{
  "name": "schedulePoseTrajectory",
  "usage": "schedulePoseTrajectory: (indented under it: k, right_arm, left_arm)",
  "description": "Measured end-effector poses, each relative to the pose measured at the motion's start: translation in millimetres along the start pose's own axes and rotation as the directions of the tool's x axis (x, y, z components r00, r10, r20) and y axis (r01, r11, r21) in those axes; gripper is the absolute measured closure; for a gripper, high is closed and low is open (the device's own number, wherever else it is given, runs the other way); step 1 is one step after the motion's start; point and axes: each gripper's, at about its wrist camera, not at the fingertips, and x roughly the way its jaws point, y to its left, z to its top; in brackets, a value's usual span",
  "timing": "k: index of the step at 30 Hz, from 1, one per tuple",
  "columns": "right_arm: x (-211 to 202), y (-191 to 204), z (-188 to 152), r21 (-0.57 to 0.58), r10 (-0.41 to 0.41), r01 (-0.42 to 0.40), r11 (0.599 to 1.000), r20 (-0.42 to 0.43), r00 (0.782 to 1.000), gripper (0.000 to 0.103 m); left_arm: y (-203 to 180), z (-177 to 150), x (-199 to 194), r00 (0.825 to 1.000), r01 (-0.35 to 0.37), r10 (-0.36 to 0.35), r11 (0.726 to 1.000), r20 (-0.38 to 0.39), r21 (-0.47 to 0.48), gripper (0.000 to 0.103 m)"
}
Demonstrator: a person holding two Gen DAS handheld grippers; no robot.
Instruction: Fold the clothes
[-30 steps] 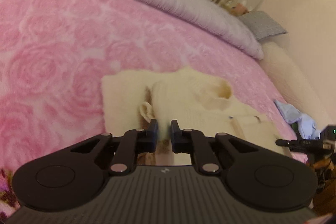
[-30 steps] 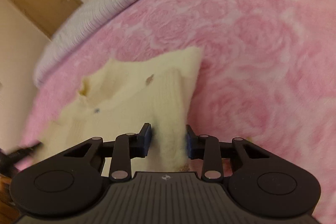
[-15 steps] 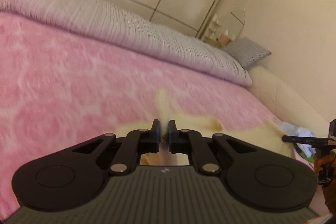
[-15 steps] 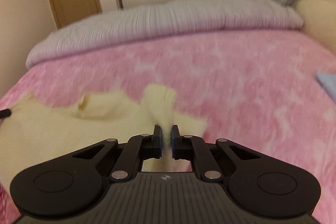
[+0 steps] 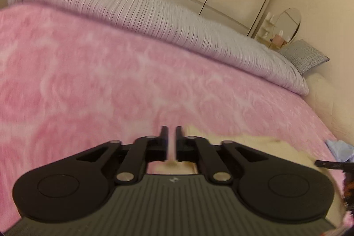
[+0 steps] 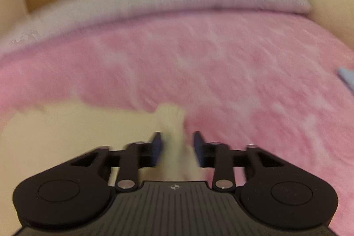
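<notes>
A cream knit sweater (image 5: 247, 147) lies on the pink rose-patterned blanket (image 5: 110, 85), low in both views; it also shows in the right wrist view (image 6: 66, 129). My left gripper (image 5: 171, 132) has its jaws nearly closed with a thin gap, and I see no cloth between the tips. My right gripper (image 6: 177, 141) has its jaws parted around a cream sleeve (image 6: 171, 118) that runs between them without being pinched. Both views are blurred by motion.
A grey striped duvet (image 5: 154, 14) lies across the far side of the bed. A grey pillow (image 5: 303, 54) and round mirror (image 5: 287, 23) stand at back right. A light blue cloth (image 5: 338, 147) lies at the bed's right edge. Wardrobe doors line the wall.
My right gripper opened and let go of the sleeve. My left gripper let go of its cloth and stays nearly closed. Both grippers tilted up from the sweater toward the far side of the bed.
</notes>
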Motion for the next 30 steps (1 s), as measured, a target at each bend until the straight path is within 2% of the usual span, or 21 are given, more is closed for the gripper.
schedulePoseTrajectory:
  k: [2, 4, 7, 10, 12, 13, 14, 15, 17, 19, 22, 23, 27, 30]
  right_arm:
    - [-10.2, -9.2, -6.0, 0.062, 0.033, -0.035, 0.997, 0.027, 0.999, 0.041]
    - [-17.4, -18.0, -6.7, 0.138, 0.08, -0.085, 0.987, 0.04, 0.996, 0.038]
    - [-18.7, -26.6, -3.6, 0.193, 0.105, -0.108, 0.975, 0.03, 0.994, 0.038]
    - [-12.3, -25.0, -1.7, 0.196, 0.115, -0.112, 0.974, -0.002, 0.993, 0.039]
    - [-5.6, -23.8, -4.2, 0.208, 0.129, -0.121, 0.971, -0.028, 0.991, 0.045]
    - [-4.0, -24.2, -6.4, 0.214, 0.127, -0.117, 0.97, -0.037, 0.991, 0.056]
    - [-4.6, -25.0, -7.3, 0.217, 0.125, -0.114, 0.97, -0.035, 0.992, 0.067]
    - [-5.9, -25.6, -7.3, 0.218, 0.125, -0.116, 0.969, -0.028, 0.992, 0.068]
    - [-10.6, -26.2, -6.5, 0.217, 0.126, -0.121, 0.969, -0.01, 0.992, 0.077]
    - [-20.7, -24.2, -3.7, 0.197, 0.13, -0.133, 0.971, 0.028, 0.991, 0.083]
    - [-36.4, -17.4, 2.4, 0.164, 0.146, -0.161, 0.973, 0.096, 0.985, 0.087]
    - [-39.8, -14.9, 5.3, 0.16, 0.157, -0.174, 0.972, 0.115, 0.981, 0.094]
    - [-42.3, -1.5, 18.4, 0.138, 0.182, -0.203, 0.969, 0.153, 0.971, 0.096]
    - [-28.3, 7.3, 22.9, 0.123, 0.149, -0.164, 0.979, 0.127, 0.981, 0.096]
  left_arm:
    - [-1.2, -0.1, -6.6, 0.999, 0.027, -0.028, 0.999, -0.023, -0.022, 0.073]
    - [-1.9, 3.0, -9.2, 0.998, 0.049, -0.052, 0.997, -0.043, -0.056, 0.062]
    - [-6.2, 8.1, -1.4, 0.992, 0.077, -0.085, 0.993, -0.093, -0.091, 0.062]
    - [-18.5, 5.8, 25.2, 0.983, 0.064, -0.072, 0.997, -0.167, -0.053, 0.062]
    - [-24.3, 3.1, 44.8, 0.974, 0.079, -0.087, 0.996, -0.208, -0.048, 0.064]
    - [-27.3, 0.0, 51.9, 0.972, 0.079, -0.084, 0.996, -0.218, -0.034, 0.069]
    - [-30.2, -3.1, 57.6, 0.971, 0.08, -0.082, 0.997, -0.223, -0.019, 0.088]
    - [-32.8, -5.6, 55.2, 0.976, 0.086, -0.083, 0.996, -0.203, 0.007, 0.095]
    - [-37.7, -10.2, 49.0, 0.984, 0.094, -0.085, 0.994, -0.159, 0.055, 0.096]
    - [-38.2, -11.1, 24.3, 0.995, 0.087, -0.082, 0.993, -0.061, 0.079, 0.096]
    - [-33.9, -9.0, -9.0, 0.994, 0.096, -0.1, 0.992, 0.054, 0.081, 0.096]
    - [-32.0, -8.1, -17.5, 0.991, 0.1, -0.106, 0.992, 0.076, 0.077, 0.096]
    - [-25.0, -6.5, -28.5, 0.992, 0.056, -0.064, 0.995, 0.109, 0.077, 0.096]
    - [-20.1, -11.2, -4.7, 0.998, 0.019, -0.023, 0.997, 0.054, 0.077, 0.096]
